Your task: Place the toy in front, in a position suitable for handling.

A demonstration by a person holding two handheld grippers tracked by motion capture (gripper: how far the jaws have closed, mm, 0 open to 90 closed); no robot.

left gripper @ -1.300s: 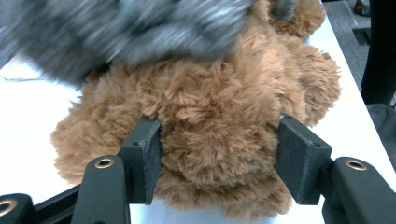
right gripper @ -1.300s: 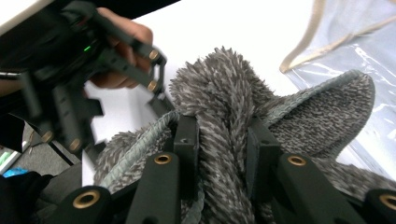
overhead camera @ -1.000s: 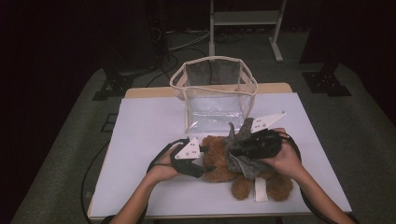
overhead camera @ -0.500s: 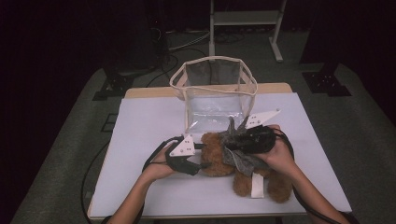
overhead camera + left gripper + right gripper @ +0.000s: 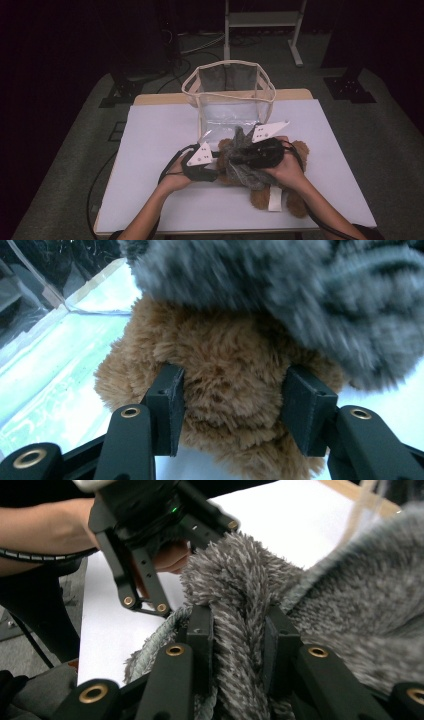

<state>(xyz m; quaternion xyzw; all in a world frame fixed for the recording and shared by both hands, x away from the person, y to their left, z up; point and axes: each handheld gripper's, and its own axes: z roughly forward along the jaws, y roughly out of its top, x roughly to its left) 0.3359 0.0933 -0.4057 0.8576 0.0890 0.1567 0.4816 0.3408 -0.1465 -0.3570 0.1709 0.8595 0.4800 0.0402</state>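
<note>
Before the clear bag (image 5: 227, 97) on the white table (image 5: 150, 140) lies a brown bear (image 5: 295, 200), draped with a grey scarf (image 5: 240, 167) across its upper body. Judging by the grips, the step is pulling the scarf off while the bear is held down. The left gripper (image 5: 232, 415) has just been closing and its jaws now pinch the bear's brown plush, on the side of the bear away from the bag. The right gripper (image 5: 235, 645) pinches a fold of scarf, nearer the bag. To do it well, keep the left grip firm and low, and draw the scarf up and away slowly so it slides rather than drags the bear.
</note>
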